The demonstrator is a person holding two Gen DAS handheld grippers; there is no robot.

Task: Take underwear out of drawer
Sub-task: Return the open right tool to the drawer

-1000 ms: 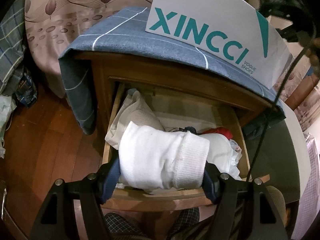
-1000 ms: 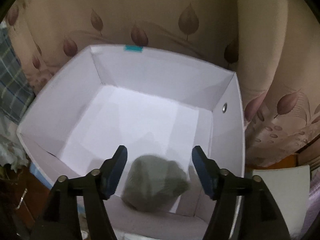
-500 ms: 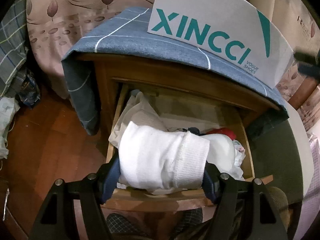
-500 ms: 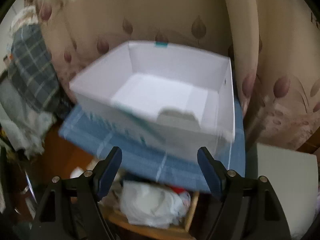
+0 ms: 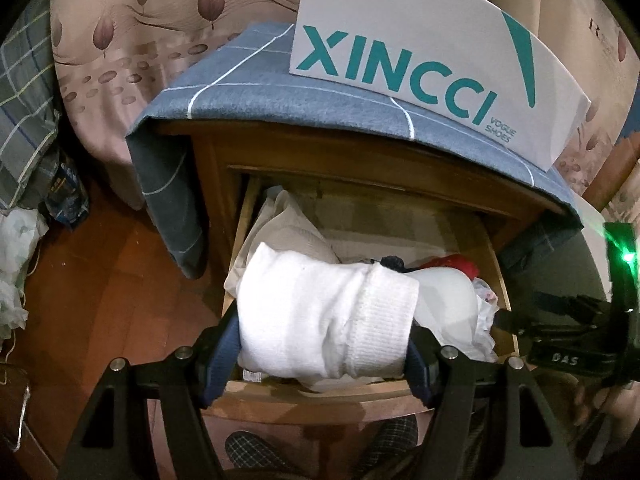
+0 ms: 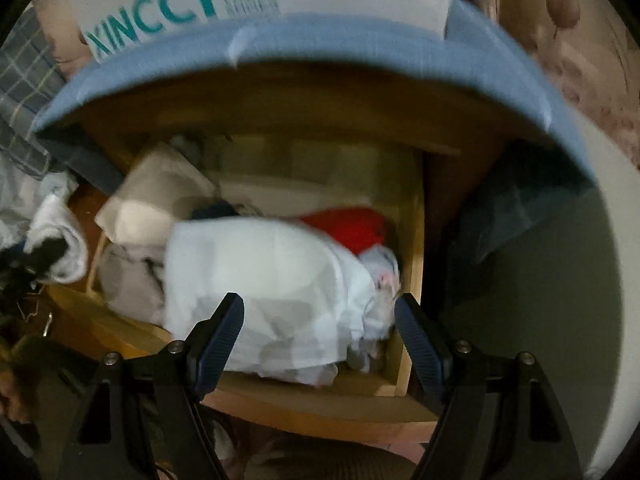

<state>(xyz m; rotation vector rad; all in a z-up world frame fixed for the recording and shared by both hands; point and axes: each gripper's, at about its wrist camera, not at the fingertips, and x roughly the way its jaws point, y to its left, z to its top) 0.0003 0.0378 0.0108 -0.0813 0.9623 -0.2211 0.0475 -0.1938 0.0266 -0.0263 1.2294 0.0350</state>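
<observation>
The wooden drawer (image 5: 360, 398) stands pulled out of the nightstand, full of folded clothes. My left gripper (image 5: 320, 344) is shut on a rolled white underwear bundle (image 5: 324, 320) and holds it above the drawer's front edge. My right gripper (image 6: 320, 336) is open and empty, just above the white clothes (image 6: 260, 280) at the drawer's front right. A red garment (image 6: 348, 226) lies behind them. The bundle shows at the left of the right wrist view (image 6: 60, 240). The right gripper's body shows at the right edge of the left wrist view (image 5: 580, 328).
A white XINCCI shoebox (image 5: 420, 52) stands on the blue checked cloth (image 5: 280, 92) covering the nightstand top. A beige garment (image 6: 160, 196) lies at the drawer's left. A patterned bedsheet (image 5: 140, 40) is behind. Wooden floor (image 5: 100, 280) and bags lie to the left.
My right gripper left the grey garment in the shoebox and swung down to the drawer. My left gripper held the white bundle nearly still.
</observation>
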